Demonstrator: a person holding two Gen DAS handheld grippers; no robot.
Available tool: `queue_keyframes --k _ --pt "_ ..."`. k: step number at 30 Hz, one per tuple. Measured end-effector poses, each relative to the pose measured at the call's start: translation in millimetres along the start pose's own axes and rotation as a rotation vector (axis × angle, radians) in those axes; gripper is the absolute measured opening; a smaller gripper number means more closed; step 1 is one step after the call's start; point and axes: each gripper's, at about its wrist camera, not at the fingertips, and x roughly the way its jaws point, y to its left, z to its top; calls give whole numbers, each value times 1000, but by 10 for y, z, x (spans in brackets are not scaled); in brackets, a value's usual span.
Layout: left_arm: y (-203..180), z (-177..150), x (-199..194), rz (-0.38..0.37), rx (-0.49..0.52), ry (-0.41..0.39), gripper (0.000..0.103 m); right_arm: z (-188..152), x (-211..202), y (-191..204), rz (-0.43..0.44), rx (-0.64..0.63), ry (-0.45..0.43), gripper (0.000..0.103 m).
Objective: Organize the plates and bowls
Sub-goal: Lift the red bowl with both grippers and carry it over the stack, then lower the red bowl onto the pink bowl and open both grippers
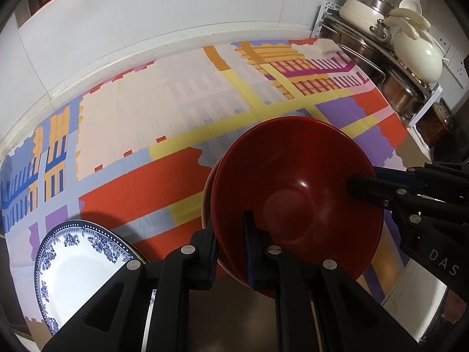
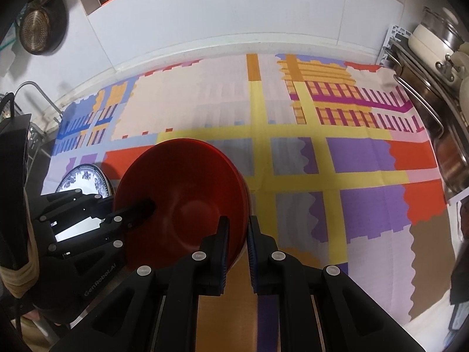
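A stack of nested red bowls [image 1: 296, 193] hangs tilted just above the patterned cloth, held from both sides. My left gripper [image 1: 230, 249] is shut on the near rim of the stack, one finger inside and one outside. In the same view my right gripper [image 1: 366, 180] clamps the opposite rim. The right wrist view shows the red bowls [image 2: 181, 193] with my right gripper [image 2: 237, 246] shut on their right rim and my left gripper [image 2: 123, 202] gripping the left rim. A blue-and-white patterned plate [image 1: 76, 264] lies flat at the cloth's front left, also visible as the plate [image 2: 82, 180].
A multicoloured cloth [image 1: 146, 117] covers the counter up to the white wall. A metal rack [image 1: 381, 67] with steel pots and a cream pot [image 1: 416, 55] stands at the right. A round strainer [image 2: 38, 29] hangs on the wall at the left, above a wire rack [image 2: 35, 94].
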Motion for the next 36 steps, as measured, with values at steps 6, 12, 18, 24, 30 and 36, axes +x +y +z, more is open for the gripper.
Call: queue_keyframes --k 6,12,18,24,30,36 --pt "-25 6 15 9 16 -1 18 -15 44 -12 0 -8 -5 14" --pt "-53 22 -11 5 33 -16 28 -54 99 -21 5 -13 11 15" --pt "-81 26 -60 -12 41 -22 39 -84 110 -32 12 -26 8 19" --pt "-158 23 -88 -20 76 -7 53 -107 71 -41 16 -24 -13 33" --pt "-161 26 -235 66 104 -64 66 -119 35 -59 25 -12 -21 33" --pt "-65 67 -357 88 94 -97 70 -118 -33 -69 39 4 -42 37"
